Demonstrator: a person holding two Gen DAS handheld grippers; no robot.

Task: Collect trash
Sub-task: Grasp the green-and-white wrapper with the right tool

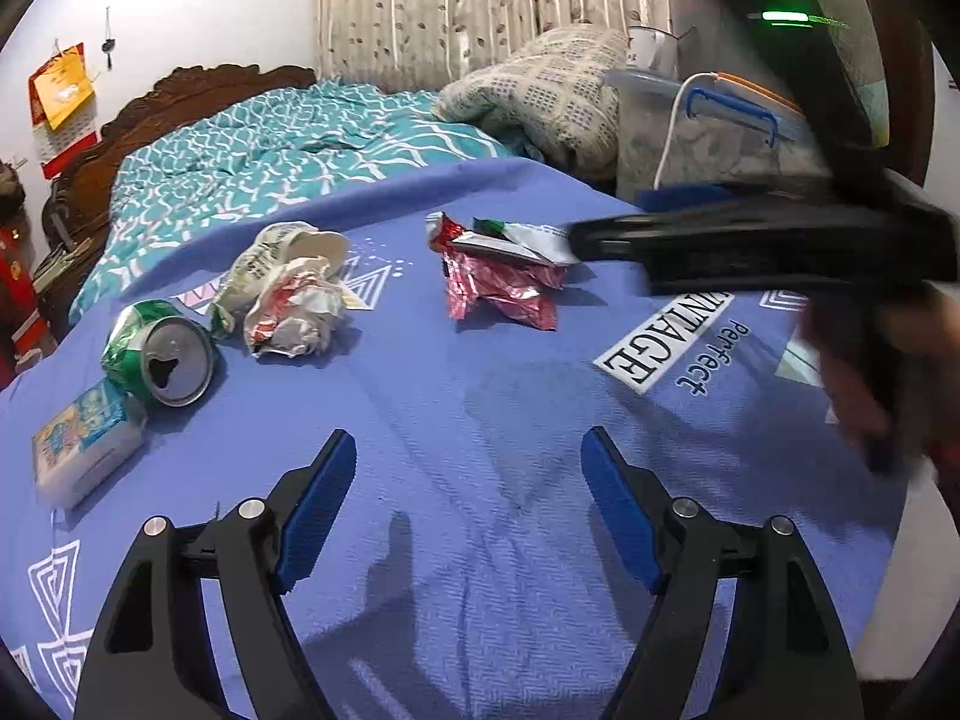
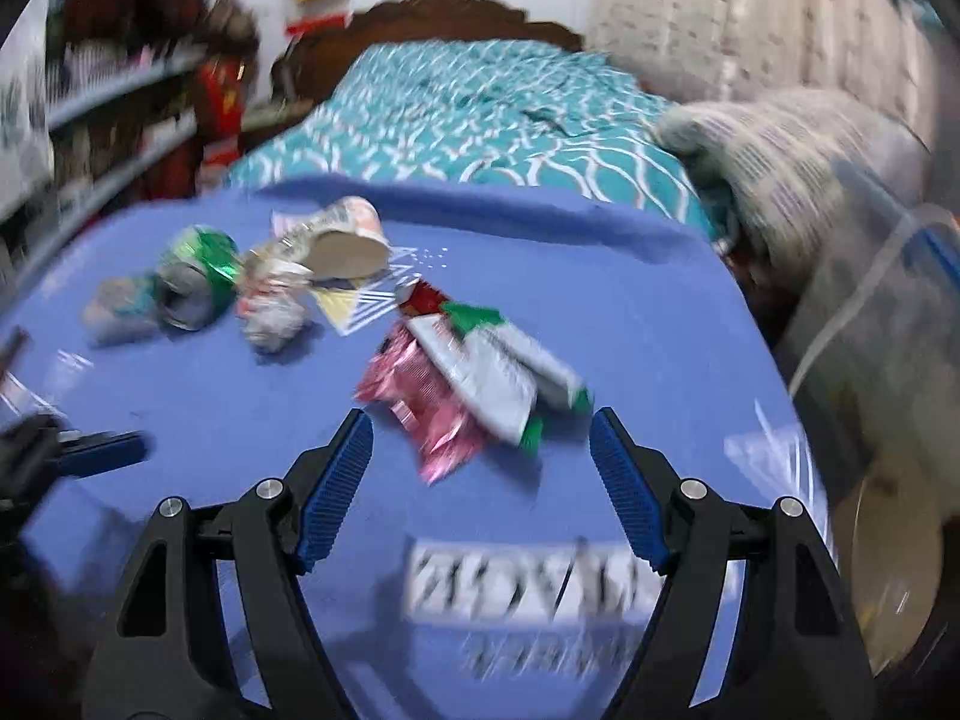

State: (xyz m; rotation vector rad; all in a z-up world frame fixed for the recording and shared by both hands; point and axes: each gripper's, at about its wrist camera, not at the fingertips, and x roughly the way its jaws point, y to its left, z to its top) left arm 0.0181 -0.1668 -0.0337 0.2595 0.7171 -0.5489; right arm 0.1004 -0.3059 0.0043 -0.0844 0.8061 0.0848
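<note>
Trash lies on a blue cloth [image 1: 480,420]. A crushed green can [image 1: 159,351], a small carton [image 1: 84,441], crumpled paper with a paper cup [image 1: 294,294] and red and white-green wrappers [image 1: 504,276] show in the left wrist view. My left gripper [image 1: 468,474] is open and empty, above bare cloth near the front. My right gripper [image 2: 480,456] is open and empty, just short of the wrappers [image 2: 474,384]. It also shows in the left wrist view [image 1: 606,240], blurred, beside the wrappers. The can [image 2: 195,282] and cup [image 2: 348,243] lie at far left.
A bed with a teal quilt [image 1: 288,144] lies behind the cloth. A folded blanket [image 1: 558,90] and clear plastic storage boxes [image 1: 708,126] stand at the right. Shelves [image 2: 108,120] stand at the left. The right wrist view is motion-blurred.
</note>
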